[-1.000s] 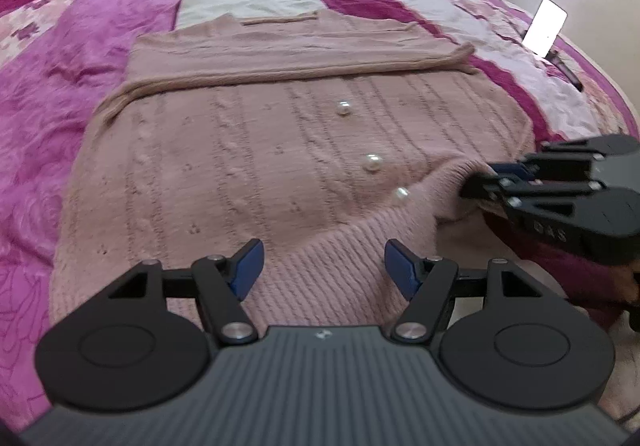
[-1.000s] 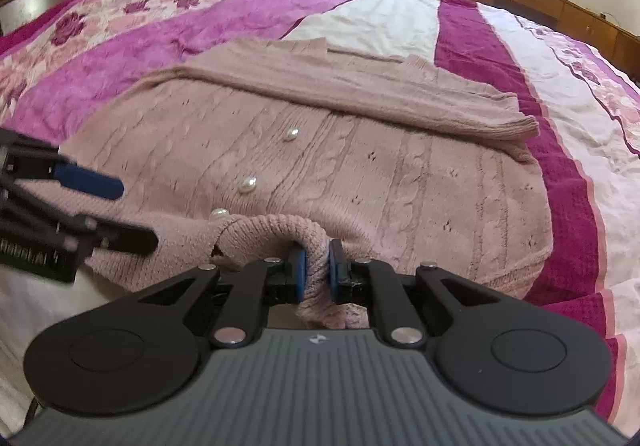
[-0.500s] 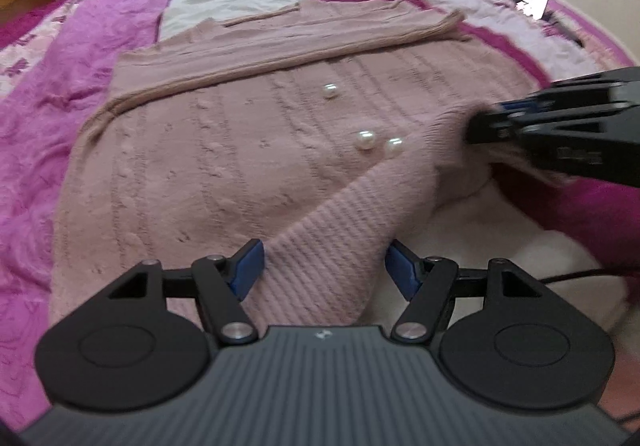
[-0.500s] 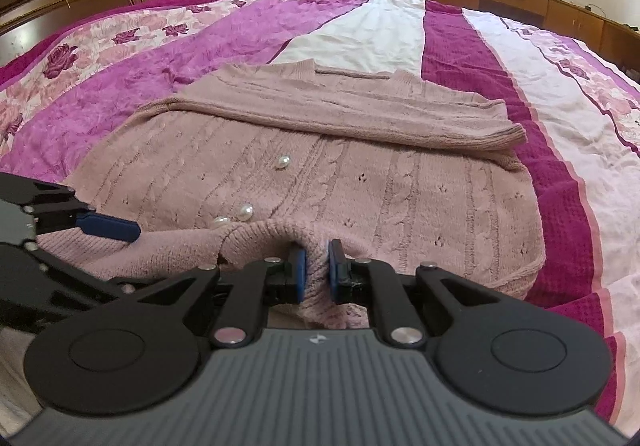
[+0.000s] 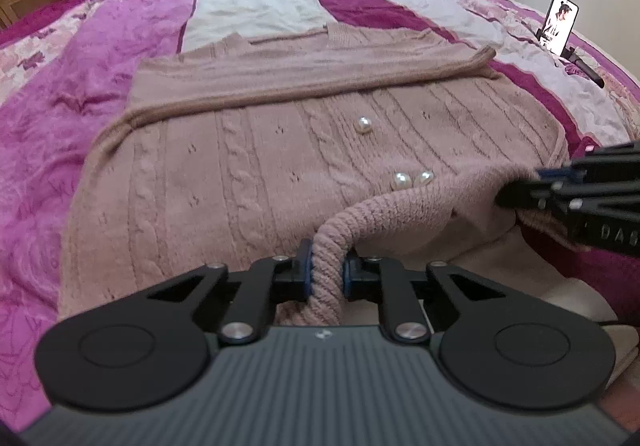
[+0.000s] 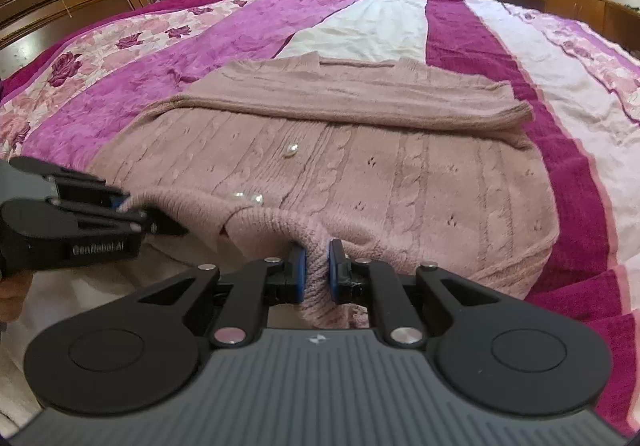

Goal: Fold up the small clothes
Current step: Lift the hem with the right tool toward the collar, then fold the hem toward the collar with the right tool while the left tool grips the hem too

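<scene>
Nearest the cameras, the left gripper (image 5: 324,278) and right gripper (image 6: 317,272) each pinch the ribbed hem (image 5: 384,209) of the pink cardigan (image 5: 248,165), side by side along that near edge. The cardigan lies flat on the bedspread (image 6: 120,93), its long axis running away from both grippers, neckline farthest, sleeves folded crosswise.

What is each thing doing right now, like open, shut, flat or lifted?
Pink cable-knit cardigan: sleeves folded across, ribbed hem lifted.
Left gripper: shut on the hem.
Right gripper: shut on the hem.
Pearl buttons: showing, face up.
Phone on stand: upright, screen lit.
</scene>
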Available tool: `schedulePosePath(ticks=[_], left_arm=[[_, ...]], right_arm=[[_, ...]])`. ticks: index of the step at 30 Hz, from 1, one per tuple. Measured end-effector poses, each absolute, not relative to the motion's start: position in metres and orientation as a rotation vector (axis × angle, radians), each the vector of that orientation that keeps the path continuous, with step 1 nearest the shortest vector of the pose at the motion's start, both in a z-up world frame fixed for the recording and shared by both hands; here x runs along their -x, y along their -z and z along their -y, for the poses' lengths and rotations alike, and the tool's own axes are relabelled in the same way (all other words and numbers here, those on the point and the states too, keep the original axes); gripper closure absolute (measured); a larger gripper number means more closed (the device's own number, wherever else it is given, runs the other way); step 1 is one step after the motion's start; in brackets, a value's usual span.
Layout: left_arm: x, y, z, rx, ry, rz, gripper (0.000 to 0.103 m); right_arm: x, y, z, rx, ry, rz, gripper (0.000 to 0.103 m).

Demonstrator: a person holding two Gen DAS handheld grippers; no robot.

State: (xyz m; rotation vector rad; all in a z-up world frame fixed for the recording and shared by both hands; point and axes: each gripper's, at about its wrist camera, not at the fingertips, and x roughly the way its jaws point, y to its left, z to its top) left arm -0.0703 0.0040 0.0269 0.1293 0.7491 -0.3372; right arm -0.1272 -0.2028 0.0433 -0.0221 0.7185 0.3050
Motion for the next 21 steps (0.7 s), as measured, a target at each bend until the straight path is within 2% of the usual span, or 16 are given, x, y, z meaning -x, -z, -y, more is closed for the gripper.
schedulePosePath(ticks=[3,6,7,8,11,16,17,18,19,20,21], left_arm=[[0.069,-0.032,-0.006,-0.104,0.336,-0.732,0.089],[0.068,-0.036,-0.006,-0.091,0.33,-0.718,0.089],[0.067,-0.038,-0.006,-0.087,0.329,-0.715,0.089],[0.066,-0.039,-0.006,-0.083,0.328,-0.712,0.089],[0.065,-0.042,-0.007,-0.062,0.324,-0.71,0.089],[0.067,-0.046,-0.008,-0.045,0.328,-0.699,0.089],[0.067,-0.046,-0.009,-0.041,0.328,-0.698,0.089],[0.068,-0.046,-0.009,-0.037,0.33,-0.698,0.089],[0.068,-0.047,-0.01,-0.034,0.331,-0.697,0.089],[0.068,-0.048,-0.01,-0.032,0.333,-0.696,0.089],[0.068,-0.049,-0.011,-0.03,0.336,-0.694,0.089]], right_arm=[[0.127,-0.038,0.203,0.003,-0.315,-0.725,0.088],[0.128,-0.036,0.199,0.017,-0.332,-0.725,0.059],[0.129,-0.036,0.197,0.029,-0.342,-0.721,0.045],[0.13,-0.037,0.194,0.043,-0.351,-0.714,0.037],[0.134,-0.036,0.182,0.113,-0.383,-0.706,0.034],[0.128,-0.022,0.17,0.194,-0.352,-0.752,0.034],[0.127,-0.02,0.17,0.199,-0.333,-0.758,0.038],[0.125,-0.018,0.172,0.196,-0.317,-0.761,0.044],[0.123,-0.018,0.174,0.187,-0.303,-0.763,0.063],[0.122,-0.019,0.177,0.172,-0.292,-0.76,0.078],[0.123,-0.021,0.18,0.153,-0.285,-0.749,0.083]])
